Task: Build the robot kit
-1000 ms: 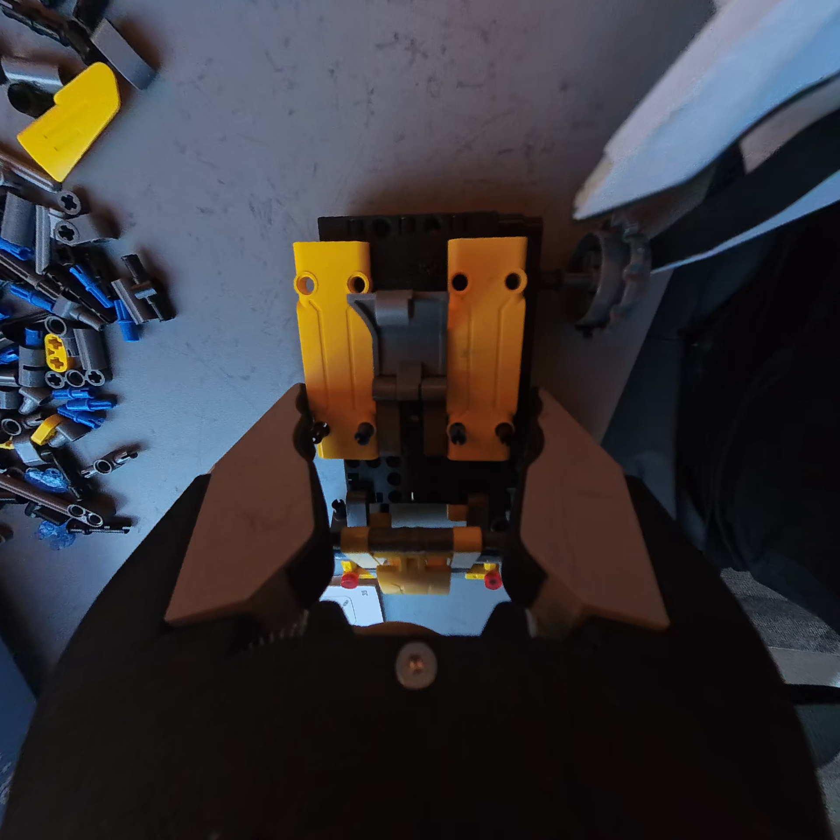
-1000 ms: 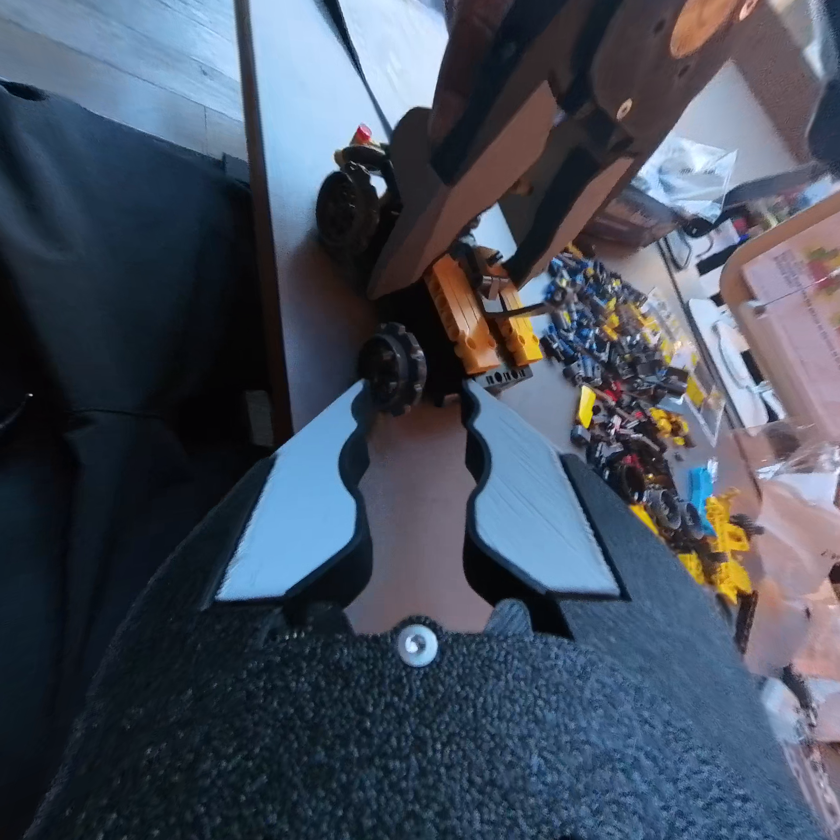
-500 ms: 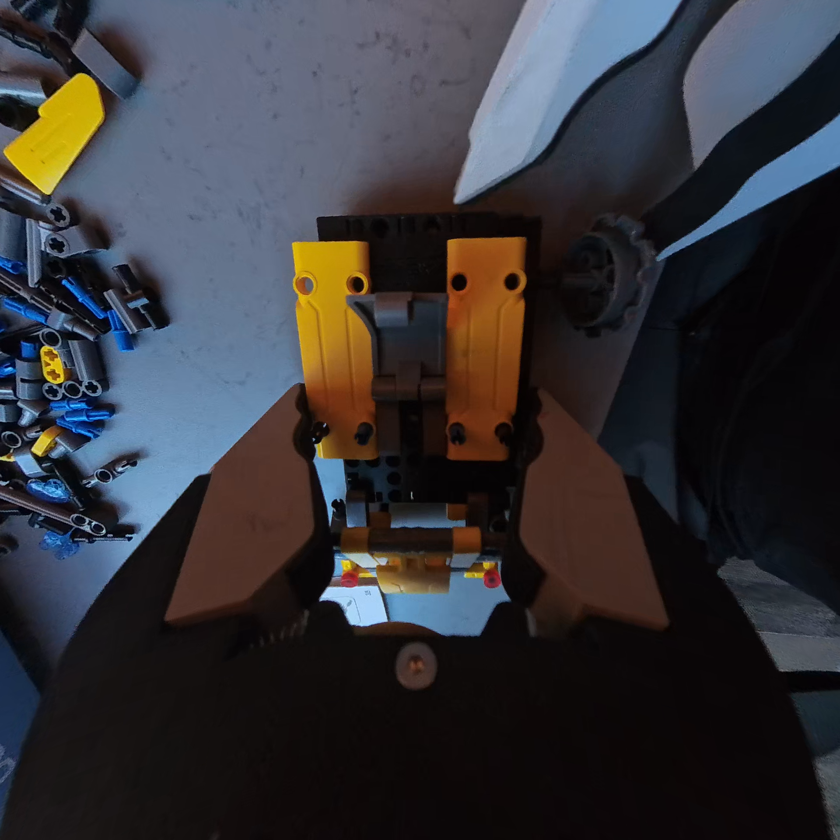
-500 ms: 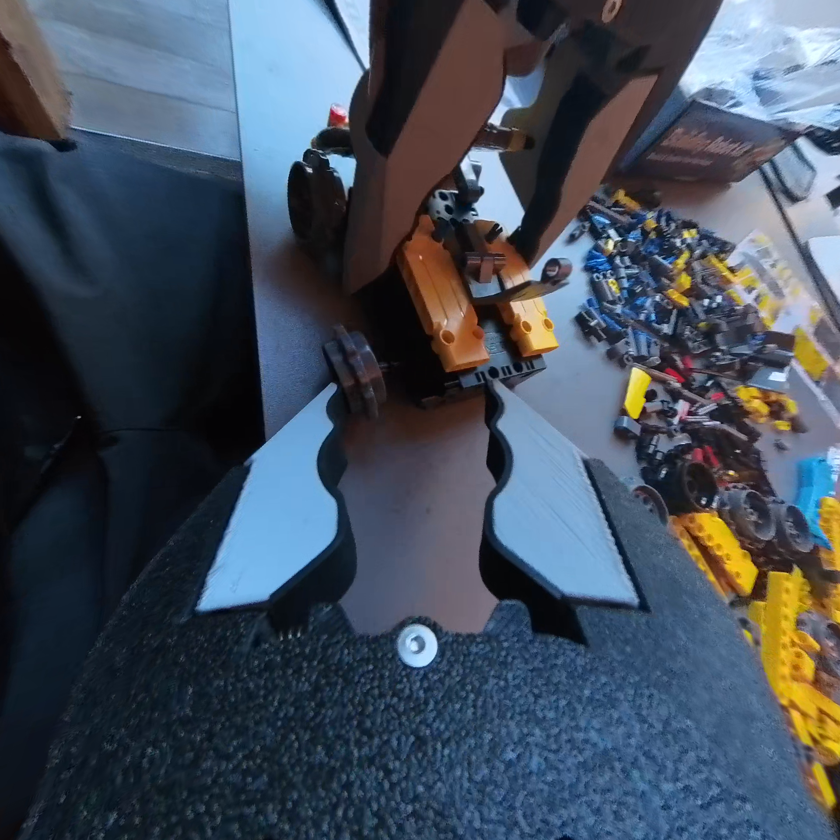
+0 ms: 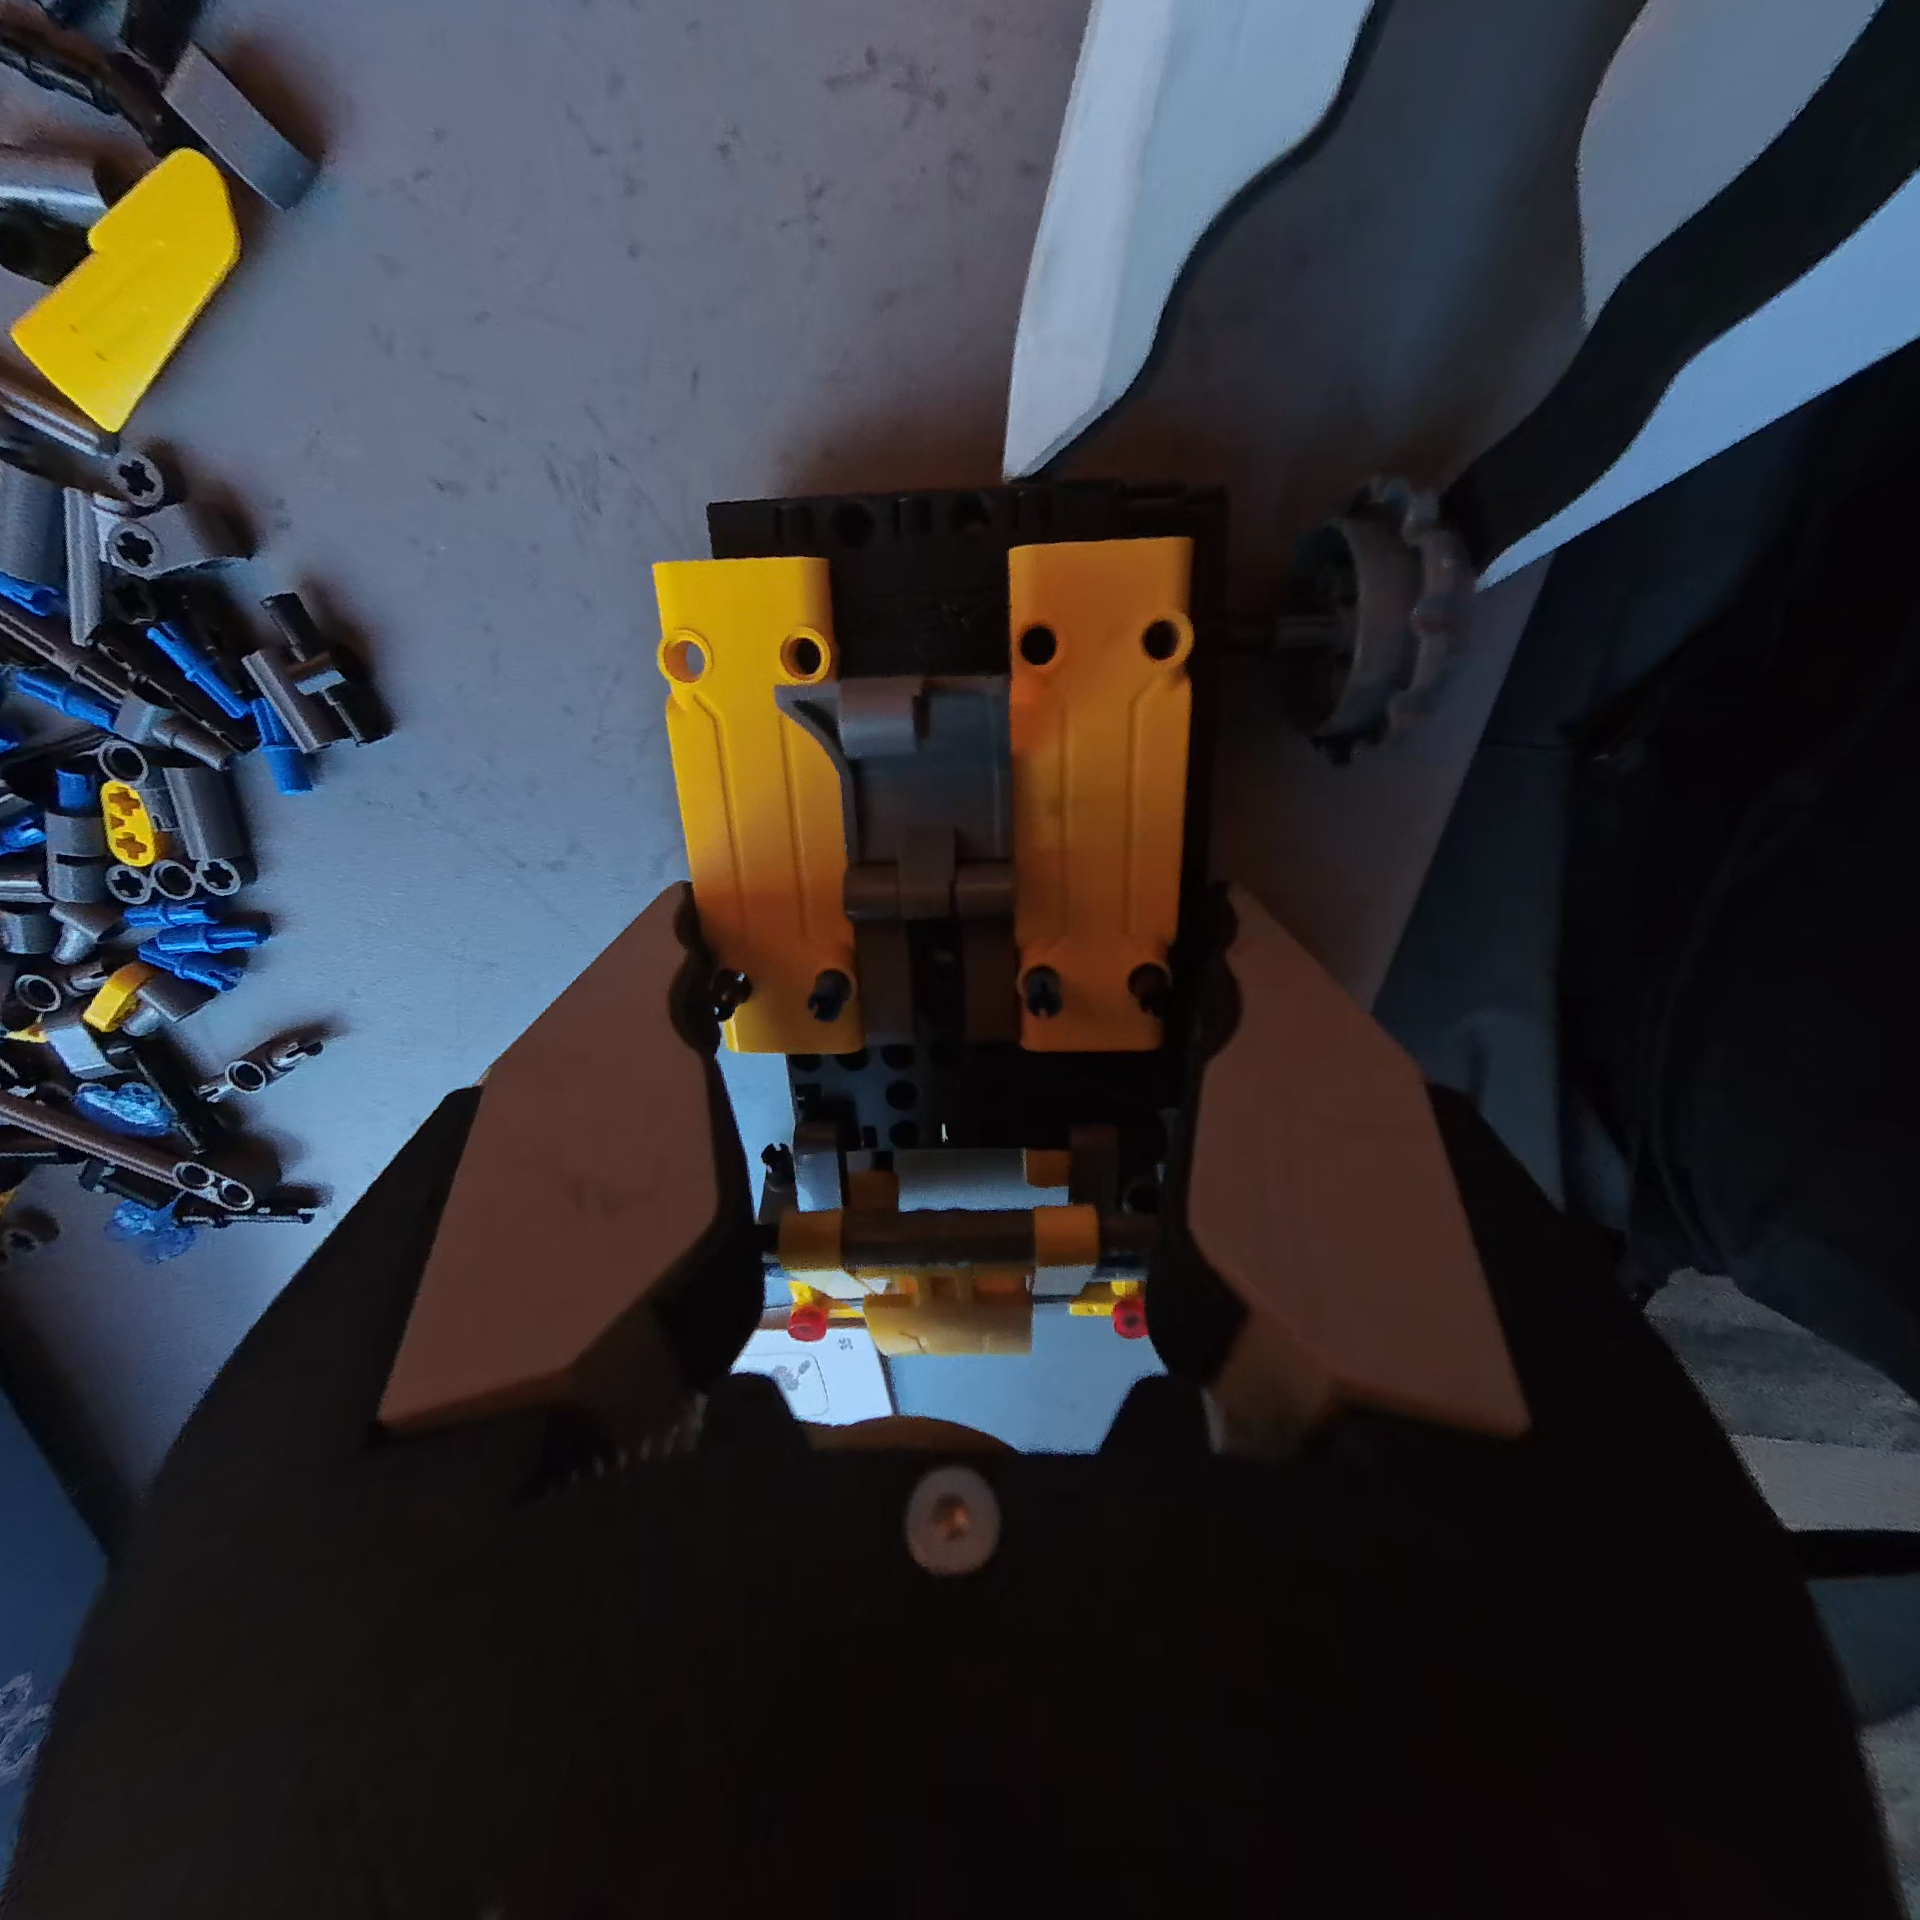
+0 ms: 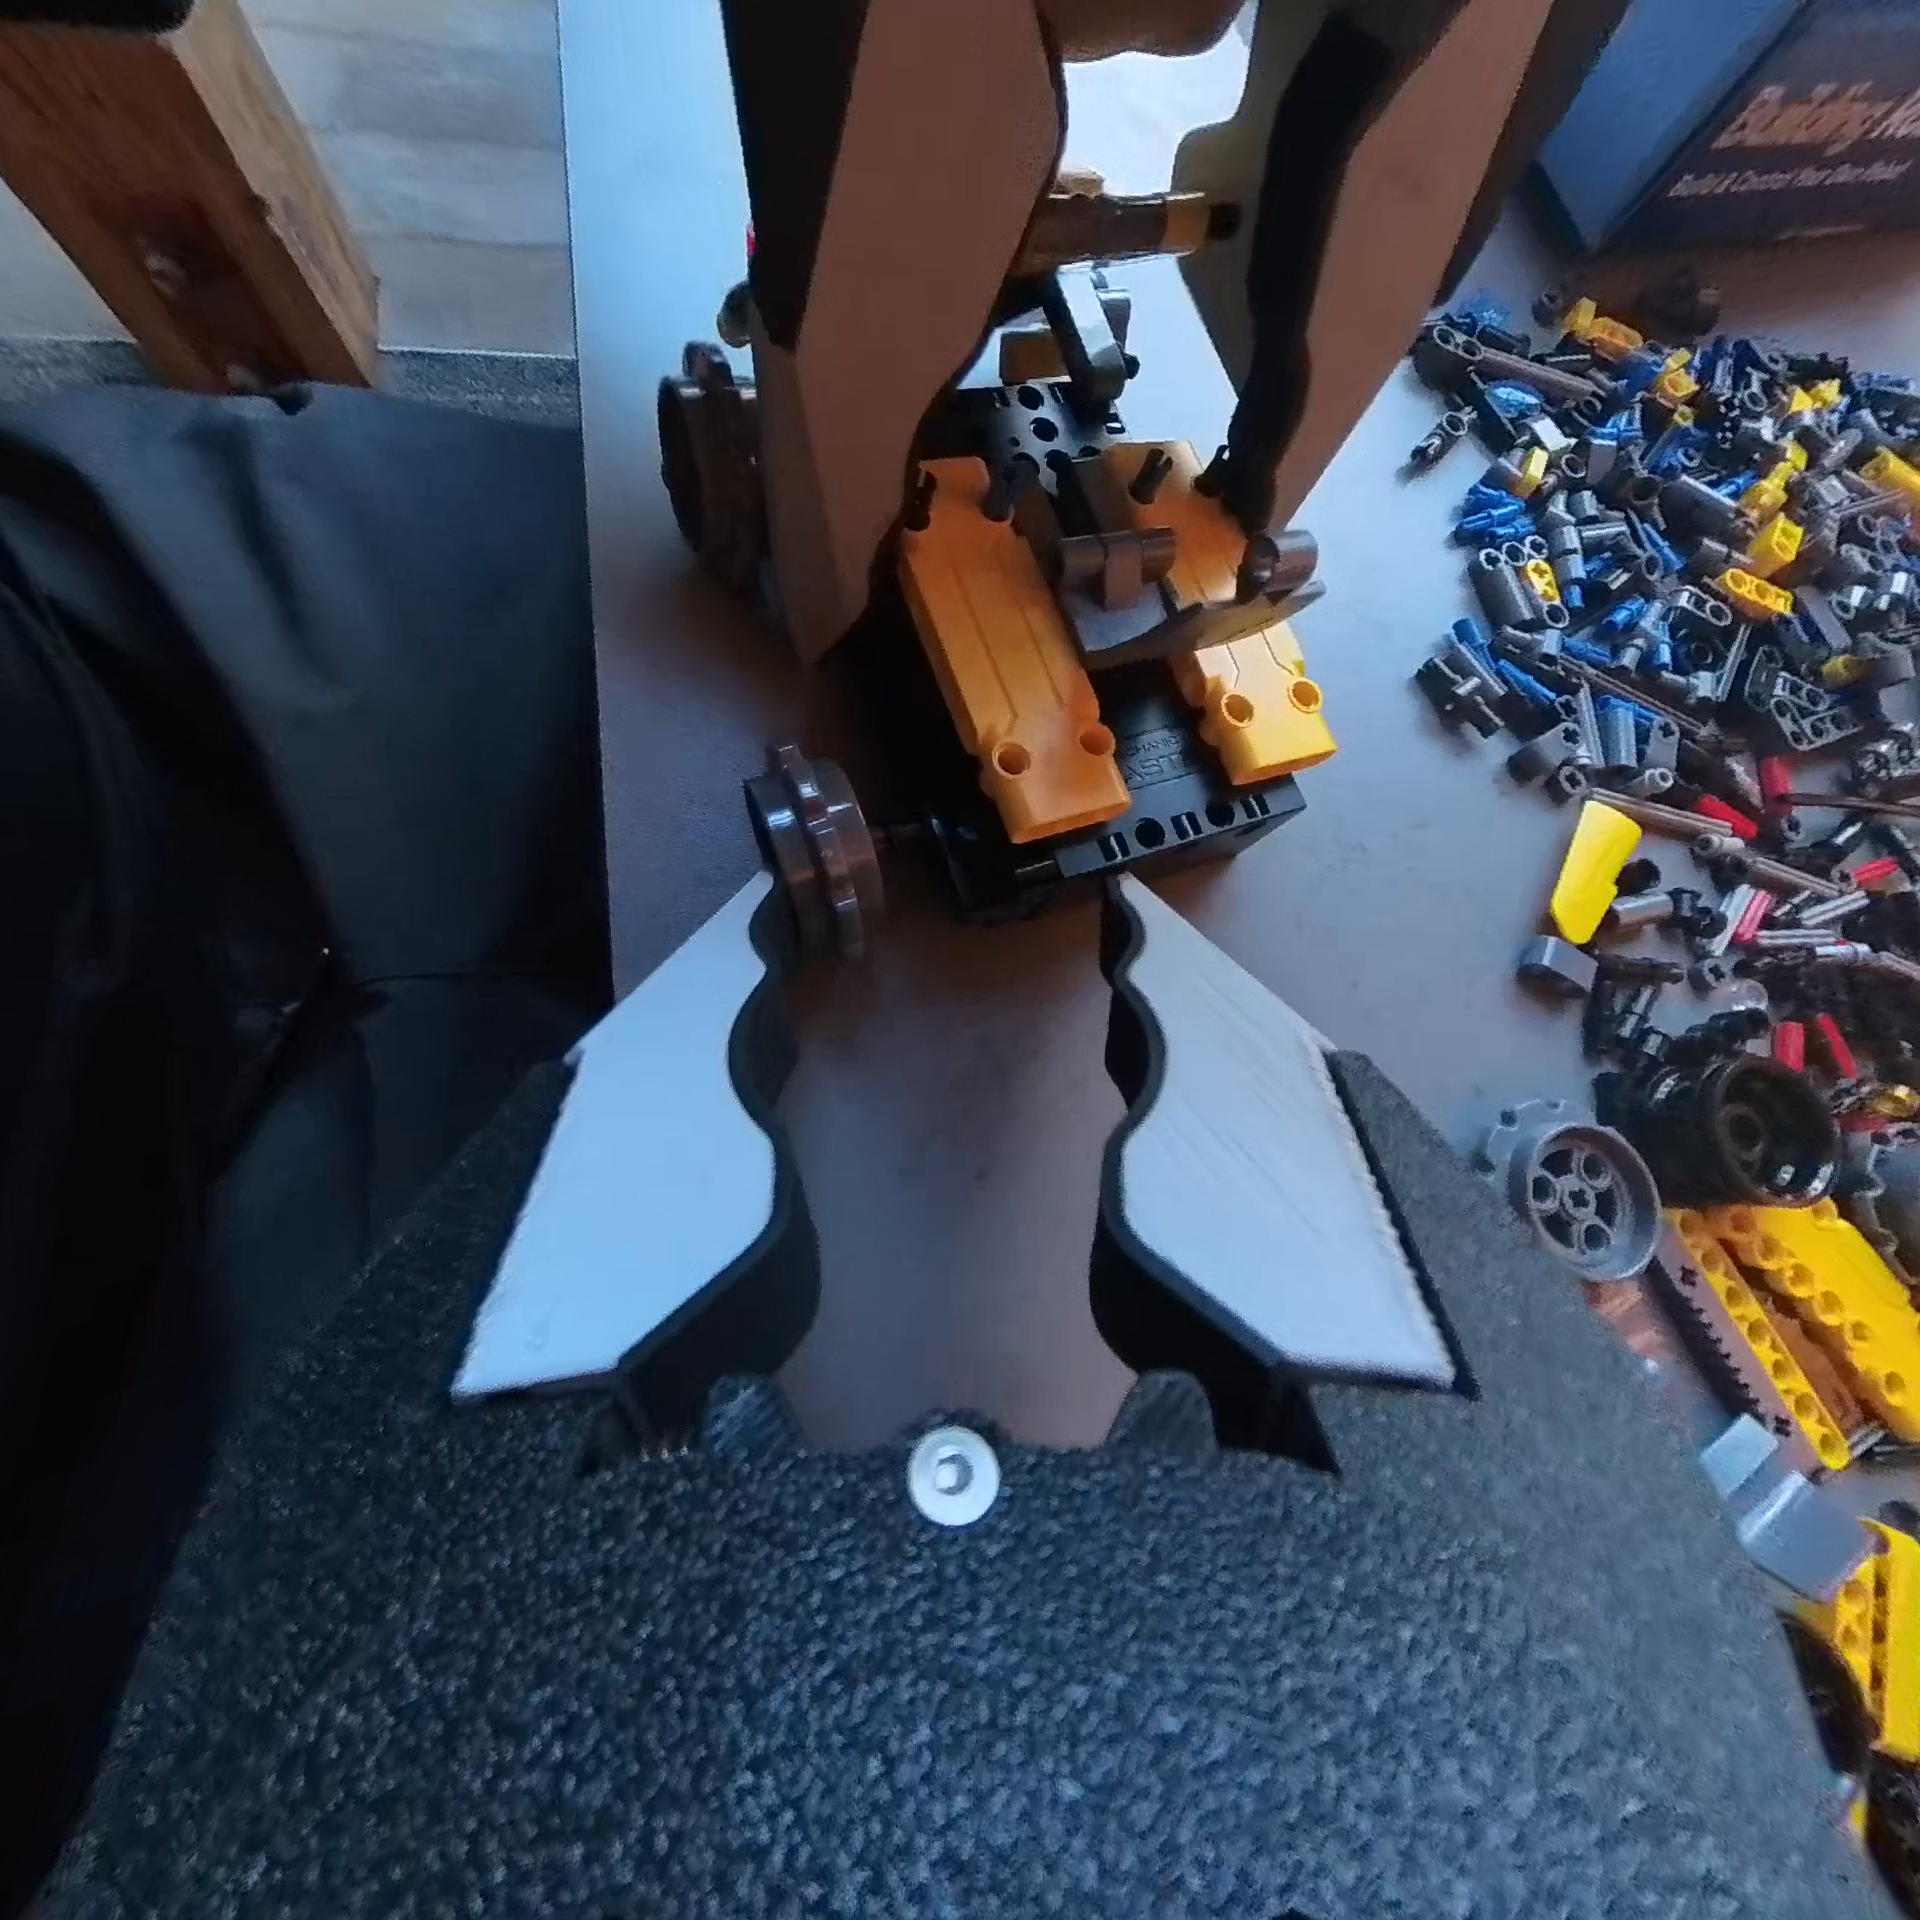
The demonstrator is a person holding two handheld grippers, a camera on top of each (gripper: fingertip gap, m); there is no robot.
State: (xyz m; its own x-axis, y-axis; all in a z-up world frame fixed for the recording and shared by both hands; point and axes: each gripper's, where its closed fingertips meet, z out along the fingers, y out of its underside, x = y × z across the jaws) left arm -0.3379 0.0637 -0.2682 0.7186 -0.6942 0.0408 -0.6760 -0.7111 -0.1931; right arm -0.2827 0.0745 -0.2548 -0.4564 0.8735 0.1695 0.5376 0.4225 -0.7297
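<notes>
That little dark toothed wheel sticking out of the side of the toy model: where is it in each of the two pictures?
Left wrist view: the toothed wheel sits right of centre in the upper half, on a short axle at the model's right side.
Right wrist view: the wheel is left of centre, near the tip of one grey finger.
Shared landmark: the two yellow panels on top of the model.

Heap of loose blue, grey and yellow parts [image 6: 1662, 644] at three o'clock; dark box [image 6: 1714, 135] at one; wooden post [image 6: 177, 187] at eleven.
</notes>
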